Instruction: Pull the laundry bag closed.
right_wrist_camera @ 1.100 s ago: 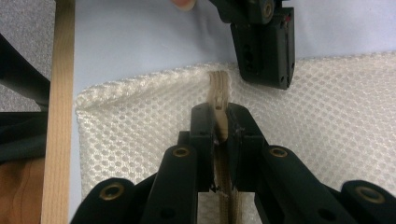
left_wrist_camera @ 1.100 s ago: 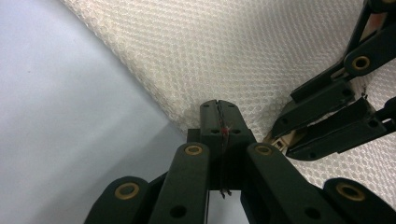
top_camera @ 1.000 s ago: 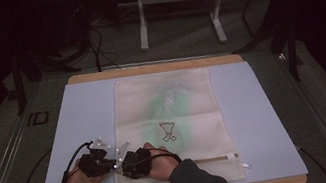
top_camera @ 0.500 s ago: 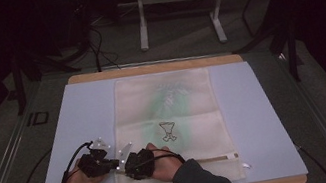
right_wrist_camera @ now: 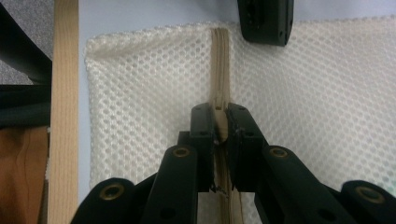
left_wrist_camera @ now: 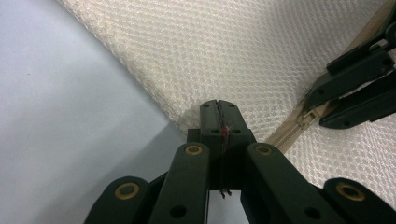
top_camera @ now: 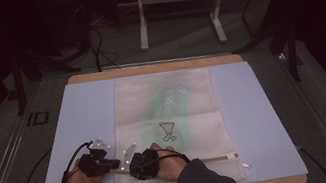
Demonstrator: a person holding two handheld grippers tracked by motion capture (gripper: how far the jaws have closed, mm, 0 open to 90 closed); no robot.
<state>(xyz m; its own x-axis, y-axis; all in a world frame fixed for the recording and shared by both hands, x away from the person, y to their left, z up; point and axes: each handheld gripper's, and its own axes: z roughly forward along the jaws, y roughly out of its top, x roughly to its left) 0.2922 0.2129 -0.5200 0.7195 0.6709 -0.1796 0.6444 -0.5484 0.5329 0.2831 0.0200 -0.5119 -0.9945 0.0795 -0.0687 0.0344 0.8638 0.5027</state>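
While nothing has shifted since a second ago, my left claw (left_wrist_camera: 218, 122) stays clamped on the mesh bag's (top_camera: 168, 121) corner and my right claw (right_wrist_camera: 219, 126) on its zipper (right_wrist_camera: 219, 65), so I judge pulling hasn't begun.

Both tongs (top_camera: 122, 163) rest on mesh bag's (top_camera: 170, 115) near-left corner.

Mesh bag (right_wrist_camera: 140, 93): cream woven cloth, rough honeycomb weave, matt. Zipper (right_wrist_camera: 220, 60): tan fabric tape. Fingers (right_wrist_camera: 202, 126): black matt plastic with brass-look rivets. Table (top_camera: 83, 110): smooth matt pale blue top, light wood edge.
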